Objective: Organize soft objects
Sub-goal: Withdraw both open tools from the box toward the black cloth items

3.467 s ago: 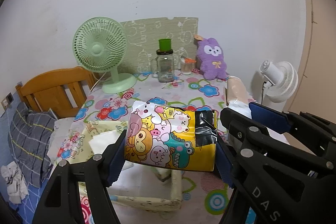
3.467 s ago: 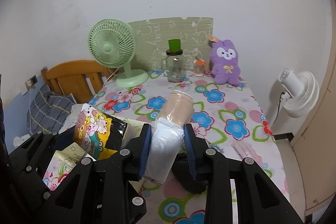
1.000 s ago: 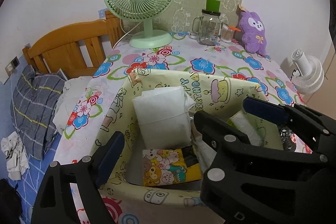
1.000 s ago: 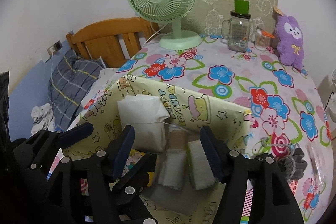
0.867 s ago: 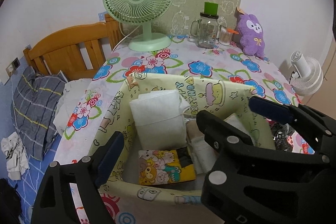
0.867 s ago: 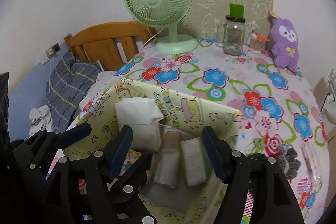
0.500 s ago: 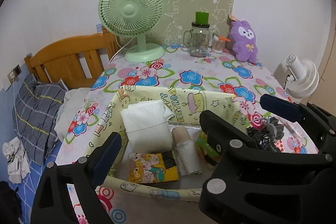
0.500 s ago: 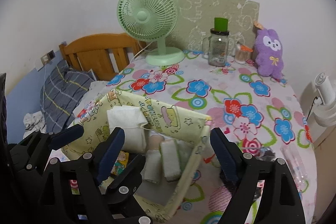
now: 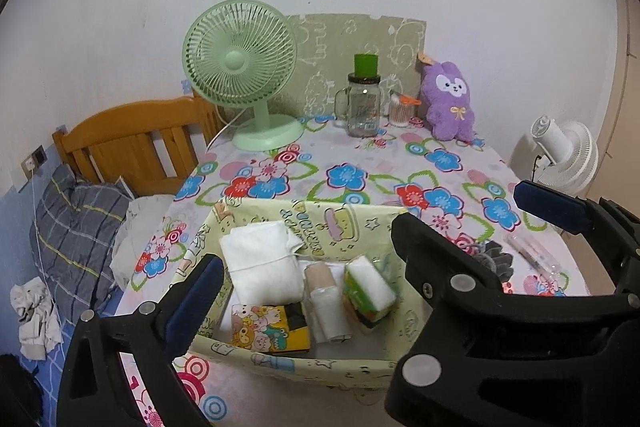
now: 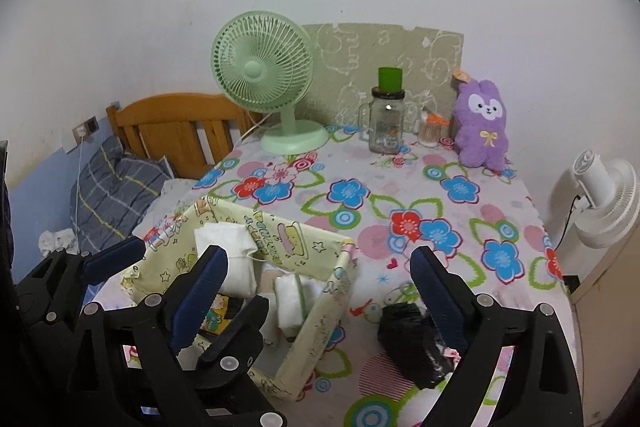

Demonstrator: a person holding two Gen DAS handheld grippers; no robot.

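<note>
1. Grippers empty: the left gripper (image 9: pixel 362 255) and the right gripper (image 10: pixel 320 291) both stand with fingers wide apart and nothing between the pads, where seconds earlier the left clamped a cartoon pouch and the right a wrapped roll.

2. Both sets of jaws have just been opening, and both hands have drawn up and back from the bin (image 9: pixel 280 215), which a second ago filled the views and now sits smaller, beyond the fingertips.

3. Pouch (image 9: pixel 272 327) now lies flat in the bin's near corner, just past the left gripper's left finger (image 9: pixel 196 303).

4. Roll (image 9: pixel 324 303) lies beside it at mid-bin, between the pouch and a green-edged sponge (image 9: pixel 368 291); a white folded pack (image 9: pixel 260 267) stands behind them.

5. Reading: two soft items look delivered, so this stage of the tidy-up appears done.

6. Roll's long axis runs front to back, roughly in line with the fingers; its tan end points toward the far wall of the bin, its white wrapped end toward the camera.

7. Pouch's long side runs across the fingers, printed face up.

8. Black bundle (image 10: pixel 412 343) remains outside the bin on the floral cloth (image 10: pixel 360 195), just inside the right gripper's right finger (image 10: pixel 436 295) — seemingly the next candidate.
</note>
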